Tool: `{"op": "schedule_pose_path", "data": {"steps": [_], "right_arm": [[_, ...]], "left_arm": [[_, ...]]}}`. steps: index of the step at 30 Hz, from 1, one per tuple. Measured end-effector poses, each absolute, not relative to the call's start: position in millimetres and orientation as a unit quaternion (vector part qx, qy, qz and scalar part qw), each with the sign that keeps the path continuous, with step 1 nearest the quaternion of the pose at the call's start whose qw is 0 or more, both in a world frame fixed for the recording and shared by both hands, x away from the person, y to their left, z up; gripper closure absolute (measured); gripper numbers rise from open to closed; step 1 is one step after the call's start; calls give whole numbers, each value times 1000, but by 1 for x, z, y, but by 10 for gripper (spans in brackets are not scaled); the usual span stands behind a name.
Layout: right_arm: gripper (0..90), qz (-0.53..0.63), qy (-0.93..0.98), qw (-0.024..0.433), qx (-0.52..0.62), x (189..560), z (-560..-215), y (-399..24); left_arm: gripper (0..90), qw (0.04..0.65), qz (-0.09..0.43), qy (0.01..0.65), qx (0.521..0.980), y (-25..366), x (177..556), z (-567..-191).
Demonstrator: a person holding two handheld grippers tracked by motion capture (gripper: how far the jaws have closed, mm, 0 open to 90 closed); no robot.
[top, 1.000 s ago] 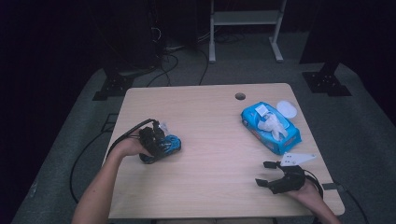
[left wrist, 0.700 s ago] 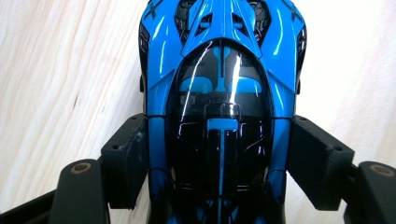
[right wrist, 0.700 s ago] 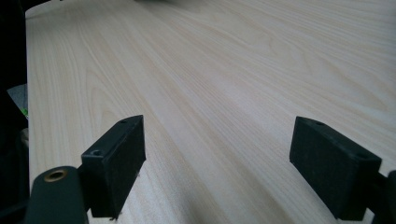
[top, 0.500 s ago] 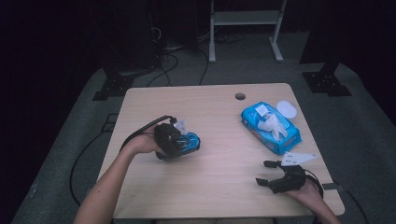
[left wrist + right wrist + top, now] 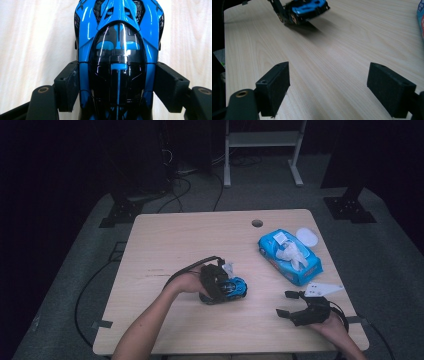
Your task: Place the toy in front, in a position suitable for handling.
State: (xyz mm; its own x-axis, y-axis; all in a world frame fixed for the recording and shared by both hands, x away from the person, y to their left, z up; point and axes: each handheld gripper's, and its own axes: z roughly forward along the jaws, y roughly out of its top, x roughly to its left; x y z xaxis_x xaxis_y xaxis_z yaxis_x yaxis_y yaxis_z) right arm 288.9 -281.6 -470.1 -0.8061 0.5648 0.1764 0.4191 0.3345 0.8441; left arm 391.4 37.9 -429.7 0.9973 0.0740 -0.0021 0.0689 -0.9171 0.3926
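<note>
Glossy blue toy car with dark tinted canopy, clamped by left gripper.

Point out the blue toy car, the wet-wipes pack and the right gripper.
blue toy car (image 5: 117,62): left gripper view, on its dark canopy.
wet-wipes pack (image 5: 305,267): high view, on its blue wrapper.
right gripper (image 5: 287,303): high view, midway between its fingertips.

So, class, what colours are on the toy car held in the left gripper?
The toy car is bright blue with a glossy black canopy, clearest in the left gripper view.
</note>
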Motion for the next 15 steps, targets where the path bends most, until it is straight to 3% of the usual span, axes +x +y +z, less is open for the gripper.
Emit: {"op": "schedule_pose_path", "data": {"steps": [4, 12, 15], "right_arm": [[177, 492, 813, 74, 303, 289, -470, -282], [177, 490, 814, 70, 305, 291, -471, -282], [177, 490, 813, 71, 306, 291, -470, -282]], "left_arm": [[278, 179, 6, 34, 983, 31, 393, -443], [272, 197, 8, 52, 979, 33, 394, -446], [191, 223, 17, 71, 972, 43, 392, -444]]}}
